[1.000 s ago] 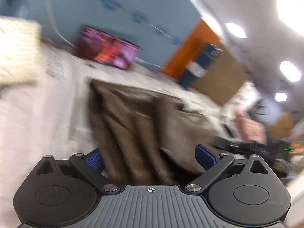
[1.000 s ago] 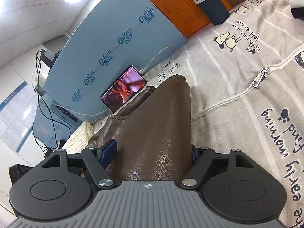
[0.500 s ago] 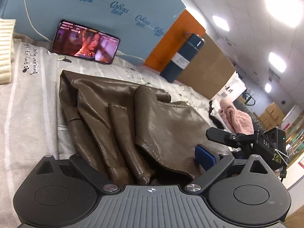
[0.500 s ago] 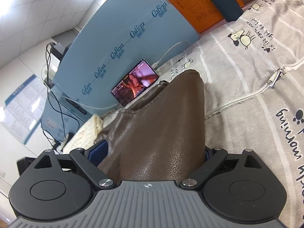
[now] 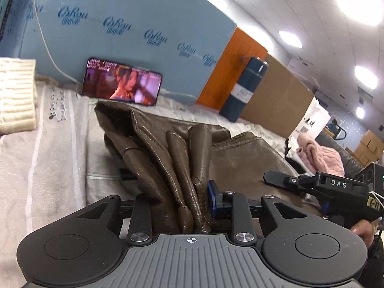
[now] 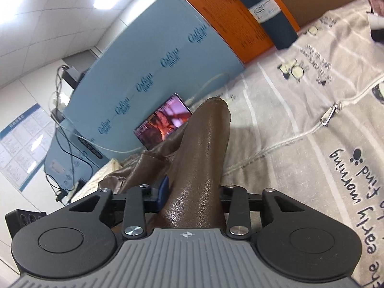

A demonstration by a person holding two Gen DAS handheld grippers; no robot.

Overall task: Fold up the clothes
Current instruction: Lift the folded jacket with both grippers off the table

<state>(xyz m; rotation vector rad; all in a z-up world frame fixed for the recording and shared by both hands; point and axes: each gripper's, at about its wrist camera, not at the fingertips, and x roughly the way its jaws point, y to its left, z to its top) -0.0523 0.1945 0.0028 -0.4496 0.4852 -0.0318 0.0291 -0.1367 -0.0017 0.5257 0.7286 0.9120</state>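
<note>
Between both jaws, bunched brown garment (image 5: 182,168) edges

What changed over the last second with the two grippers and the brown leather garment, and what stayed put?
Both grippers have just been closing. The left gripper now pinches bunched folds of the brown leather garment, which earlier lay between wide jaws. The right gripper has clamped on its end of it too. The phone, bottle and printed bedding stayed put.

Bare printed bedcover (image 6: 300,124) lies open right of brown leather garment (image 6: 201,148). Far edge blocked: phone (image 5: 122,85) against blue board (image 5: 134,21), dark flask (image 5: 244,88). Cream knit (image 5: 15,93) occupies left edge. Pink knit (image 5: 319,154) beyond right edge.
</note>
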